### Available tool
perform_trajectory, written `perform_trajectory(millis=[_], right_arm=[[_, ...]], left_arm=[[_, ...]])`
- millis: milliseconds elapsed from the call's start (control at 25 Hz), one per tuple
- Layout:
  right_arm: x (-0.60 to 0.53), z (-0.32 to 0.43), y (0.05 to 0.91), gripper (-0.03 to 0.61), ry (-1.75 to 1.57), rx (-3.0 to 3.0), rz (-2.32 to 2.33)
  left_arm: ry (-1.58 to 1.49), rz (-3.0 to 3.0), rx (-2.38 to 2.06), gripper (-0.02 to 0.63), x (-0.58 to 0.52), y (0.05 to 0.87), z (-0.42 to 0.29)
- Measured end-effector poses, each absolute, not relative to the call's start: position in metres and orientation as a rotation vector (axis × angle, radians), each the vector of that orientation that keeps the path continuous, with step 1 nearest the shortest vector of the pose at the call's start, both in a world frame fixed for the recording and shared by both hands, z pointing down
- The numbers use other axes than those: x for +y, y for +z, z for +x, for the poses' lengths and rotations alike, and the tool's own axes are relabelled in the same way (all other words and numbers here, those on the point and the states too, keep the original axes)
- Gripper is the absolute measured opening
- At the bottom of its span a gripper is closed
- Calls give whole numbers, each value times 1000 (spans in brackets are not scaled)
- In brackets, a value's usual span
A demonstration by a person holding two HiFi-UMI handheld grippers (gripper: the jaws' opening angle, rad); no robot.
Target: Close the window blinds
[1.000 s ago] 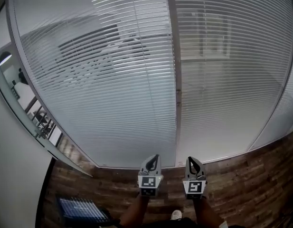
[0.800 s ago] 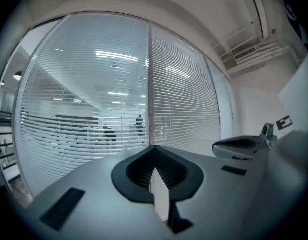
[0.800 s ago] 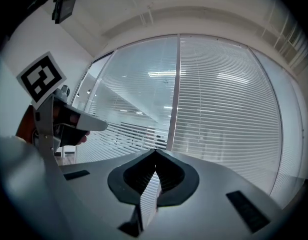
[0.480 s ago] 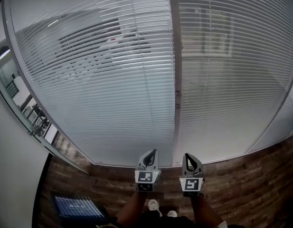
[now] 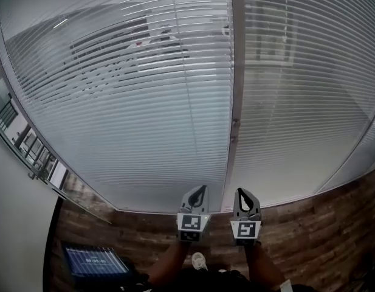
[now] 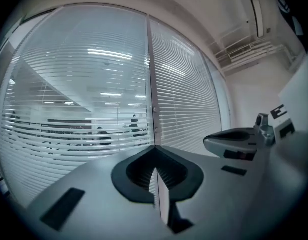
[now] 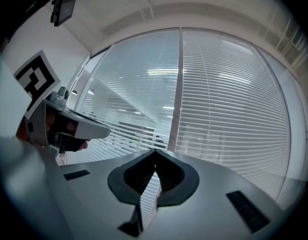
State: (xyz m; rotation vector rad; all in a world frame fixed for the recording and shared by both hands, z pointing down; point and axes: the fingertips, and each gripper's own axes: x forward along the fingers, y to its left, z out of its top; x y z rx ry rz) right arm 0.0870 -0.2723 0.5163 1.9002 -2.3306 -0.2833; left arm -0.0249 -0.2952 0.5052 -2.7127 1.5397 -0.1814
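Horizontal blinds cover a glass wall in two panels split by a grey upright post (image 5: 236, 72). The left blind (image 5: 126, 102) has its slats partly open, and a lit room shows through them. The right blind (image 5: 302, 84) looks more closed. Two small knobs (image 5: 235, 123) sit on the post, also seen as knobs (image 6: 154, 109) in the left gripper view. My left gripper (image 5: 199, 191) (image 6: 154, 150) and right gripper (image 5: 242, 192) (image 7: 154, 154) are held side by side, level, pointing at the foot of the blinds. Both are shut on nothing and short of the blinds.
A device with a lit screen (image 5: 93, 261) lies on the wooden floor (image 5: 309, 236) at lower left. A white wall (image 5: 17, 236) closes the left side. The person's shoe (image 5: 199, 260) shows below the grippers.
Both grippers have moved forward towards the blinds and slightly up, still side by side. The post has shifted right in the head view. The jaws stayed shut.
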Motion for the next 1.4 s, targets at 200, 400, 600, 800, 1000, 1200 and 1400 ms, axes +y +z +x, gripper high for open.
perform_trajectory(millis=[200,400,600,800,1000,1200,1400], right_arm=[[-293,82,494,3,-294,-2321,1942],[-330,80,489,3,-254,-2319,1973],[-342,78,497,3,-223,-2287,1994],[-361,79,492,3,-242,-2320,1976],[-382,86,464,3,-292,-2316,1949],[-403,96,463,3,-295,-2323,1903],[-421,94,455,5,-361,-2286,1842]], left_arm=[[-140,-2738,1496,0,-317,483,-31],[-101,-2699,1480,0,-357,475,-39],[-119,-2744,1504,0,-371,485,-49],[-88,-2721,1530,0,-386,487,-53],[-38,-2669,1505,0,-397,482,-43],[-46,-2685,1547,0,-403,474,-35],[-9,-2697,1578,0,-413,463,-31]])
